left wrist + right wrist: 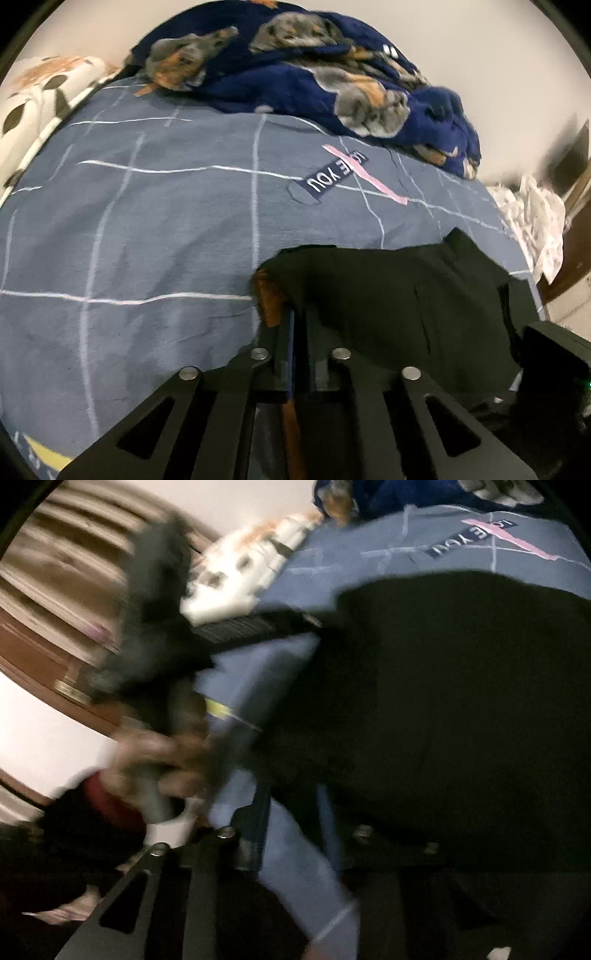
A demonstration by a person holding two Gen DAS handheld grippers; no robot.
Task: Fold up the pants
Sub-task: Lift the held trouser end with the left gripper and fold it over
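Observation:
Black pants lie on the blue-grey checked bed sheet, at the near right of the left wrist view. My left gripper has its fingers close together at the pants' left edge, with the cloth draped over the tips. One orange pad shows beside the fabric. The right wrist view is blurred. There the pants fill the right half, and my right gripper has its tips at their lower left edge, with sheet showing between the fingers. The tips themselves are hidden. The left gripper reaches the pants from the left, held by a hand.
A dark blue fleece blanket with dog prints is heaped at the far side of the bed. A white spotted pillow lies at the far left. Crumpled white cloth sits off the bed's right edge by brown furniture.

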